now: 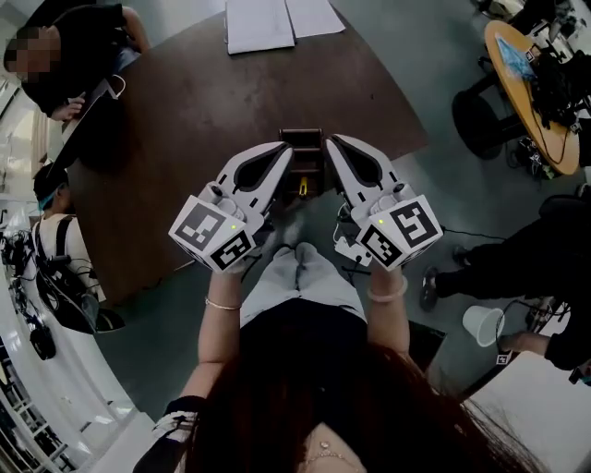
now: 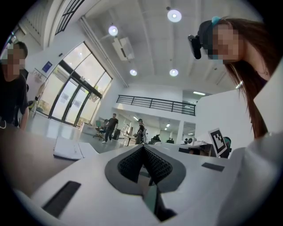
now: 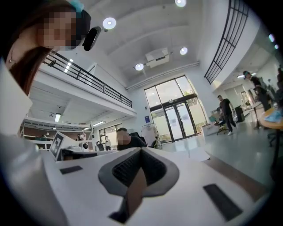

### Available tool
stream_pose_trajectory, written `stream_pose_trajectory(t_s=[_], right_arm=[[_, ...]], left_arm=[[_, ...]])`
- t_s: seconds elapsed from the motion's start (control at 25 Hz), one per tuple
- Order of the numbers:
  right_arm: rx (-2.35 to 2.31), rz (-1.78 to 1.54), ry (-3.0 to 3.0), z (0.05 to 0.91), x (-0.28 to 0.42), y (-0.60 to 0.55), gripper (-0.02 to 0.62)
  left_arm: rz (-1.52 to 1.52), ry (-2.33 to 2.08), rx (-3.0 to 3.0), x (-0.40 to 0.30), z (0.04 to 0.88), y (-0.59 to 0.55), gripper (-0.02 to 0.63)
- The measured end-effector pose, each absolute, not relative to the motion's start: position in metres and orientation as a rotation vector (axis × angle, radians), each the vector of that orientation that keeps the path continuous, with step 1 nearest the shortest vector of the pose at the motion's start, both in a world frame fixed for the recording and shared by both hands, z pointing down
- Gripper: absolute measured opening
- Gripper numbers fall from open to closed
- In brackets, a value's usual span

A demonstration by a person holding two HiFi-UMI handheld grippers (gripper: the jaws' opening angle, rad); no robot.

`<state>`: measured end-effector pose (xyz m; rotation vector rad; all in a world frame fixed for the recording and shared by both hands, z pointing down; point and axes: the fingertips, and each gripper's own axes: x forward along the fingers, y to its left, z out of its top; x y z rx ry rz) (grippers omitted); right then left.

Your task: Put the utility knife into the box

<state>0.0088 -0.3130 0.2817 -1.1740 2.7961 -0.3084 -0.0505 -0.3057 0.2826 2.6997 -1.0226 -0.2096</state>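
**Utility knife and box: position, gripper state**

The utility knife (image 1: 303, 187) shows in the head view only as a narrow yellow sliver in the gap between the two grippers, at the near edge of the table. It lies just on the near side of the box (image 1: 302, 148), a small dark brown open container. Whether the knife rests inside the box or just outside it cannot be determined.

The left gripper (image 1: 280, 155) flanks the box on one side and the right gripper (image 1: 333, 148) on the other, tips pointing away from the person. In the left gripper view the left gripper (image 2: 142, 148) has its ribbed pads (image 2: 130, 164) pressed together with nothing between them. In the right gripper view the right gripper (image 3: 140, 151) is likewise clenched and empty.

The brown table (image 1: 185, 120) carries white paper sheets (image 1: 259, 22) at its far end. A seated person (image 1: 69, 55) is at its left side. A white paper cup (image 1: 482, 324) lies on the floor to the right.
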Motion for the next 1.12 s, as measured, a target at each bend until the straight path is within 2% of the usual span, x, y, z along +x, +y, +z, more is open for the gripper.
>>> stream_pose_trajectory(t_s=[0.28, 1.12], right_arm=[[-1.212, -0.232, 2.738, 0.259, 0.015, -0.310, 0.015], [-1.174, -0.224, 2.729, 0.246, 0.010, -0.301, 0.015]], left_arm=[[-0.271, -1.044, 2.745, -0.054, 0.254, -0.304, 0.002], [-0.272, -1.023, 2.756, -0.053, 0.249, -0.296, 0.002]])
